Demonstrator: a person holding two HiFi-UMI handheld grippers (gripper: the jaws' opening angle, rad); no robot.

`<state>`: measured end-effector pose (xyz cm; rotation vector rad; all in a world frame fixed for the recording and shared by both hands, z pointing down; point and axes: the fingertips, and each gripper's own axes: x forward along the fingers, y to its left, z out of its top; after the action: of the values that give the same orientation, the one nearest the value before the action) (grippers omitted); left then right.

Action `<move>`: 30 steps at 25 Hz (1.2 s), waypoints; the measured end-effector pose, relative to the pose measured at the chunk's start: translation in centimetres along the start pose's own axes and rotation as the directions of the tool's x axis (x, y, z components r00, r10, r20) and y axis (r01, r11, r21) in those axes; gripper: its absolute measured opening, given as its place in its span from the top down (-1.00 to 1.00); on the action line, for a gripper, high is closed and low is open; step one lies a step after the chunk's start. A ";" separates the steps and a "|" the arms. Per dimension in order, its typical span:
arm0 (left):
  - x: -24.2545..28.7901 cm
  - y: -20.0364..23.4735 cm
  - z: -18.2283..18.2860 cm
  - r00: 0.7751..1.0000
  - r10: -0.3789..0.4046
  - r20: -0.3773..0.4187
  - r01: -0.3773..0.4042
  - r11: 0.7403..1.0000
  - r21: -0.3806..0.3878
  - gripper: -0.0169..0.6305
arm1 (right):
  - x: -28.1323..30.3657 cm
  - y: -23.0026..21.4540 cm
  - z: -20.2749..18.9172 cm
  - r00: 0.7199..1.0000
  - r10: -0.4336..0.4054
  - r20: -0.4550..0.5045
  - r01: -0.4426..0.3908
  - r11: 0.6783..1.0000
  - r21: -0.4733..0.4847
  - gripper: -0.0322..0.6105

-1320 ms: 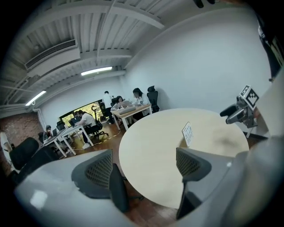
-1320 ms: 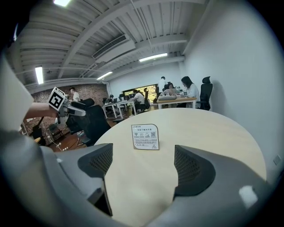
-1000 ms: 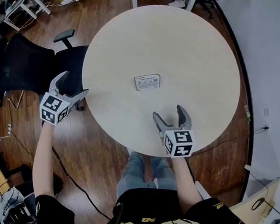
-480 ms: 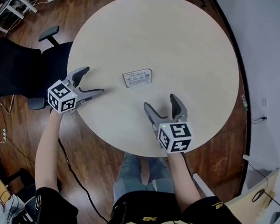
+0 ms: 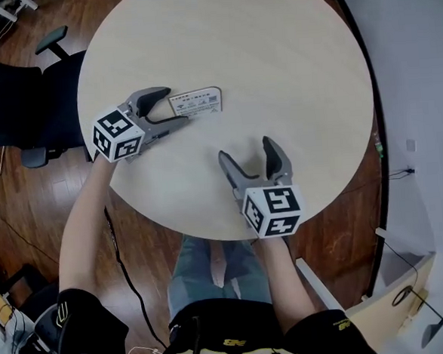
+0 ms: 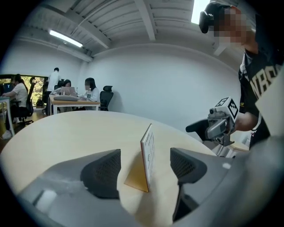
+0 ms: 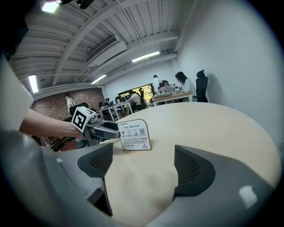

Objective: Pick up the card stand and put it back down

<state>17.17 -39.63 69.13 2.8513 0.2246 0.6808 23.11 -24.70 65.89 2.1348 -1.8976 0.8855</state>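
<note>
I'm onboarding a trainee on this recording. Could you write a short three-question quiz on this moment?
1. True or false: the card stand lies flat on the round table.
2. Which gripper has the stand between its fingers: A left, B right, C neither?
3. Fill in: the right gripper holds ____.
Key: 1 false, it stands up. 2 A; the left gripper is closing its fingers around it, no contact yet. 3 nothing.

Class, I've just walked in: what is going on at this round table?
A person works with two tools. The left hand-held gripper straddles the upright card stand on the table, its jaws closing but not yet touching it. The right hand-held gripper is open and empty, nearer the person.
</note>
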 end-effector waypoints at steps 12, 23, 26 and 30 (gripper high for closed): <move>5.5 -1.7 0.1 0.998 -0.021 0.062 0.023 0.999 -0.039 0.04 | -2.3 -1.7 -0.9 1.000 -0.025 0.011 0.024 1.000 0.014 -0.47; 6.8 -1.8 1.4 0.991 -0.020 0.129 0.030 0.997 -0.074 0.82 | -2.7 -1.4 -2.8 1.000 -0.025 -0.017 0.025 1.000 0.013 -0.47; 7.6 -3.4 2.4 0.991 -0.041 0.125 0.053 0.994 -0.092 0.90 | -3.5 -1.8 -1.7 1.000 -0.028 0.001 0.028 1.000 0.009 -0.47; 7.1 -5.3 3.6 0.989 -0.067 0.131 0.082 0.990 -0.116 0.90 | -4.0 -1.1 0.6 0.999 -0.024 0.031 0.024 1.000 0.001 -0.47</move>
<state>24.53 -33.68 67.76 2.7424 0.2594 0.4796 24.27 -21.37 63.69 2.1799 -1.8827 0.8535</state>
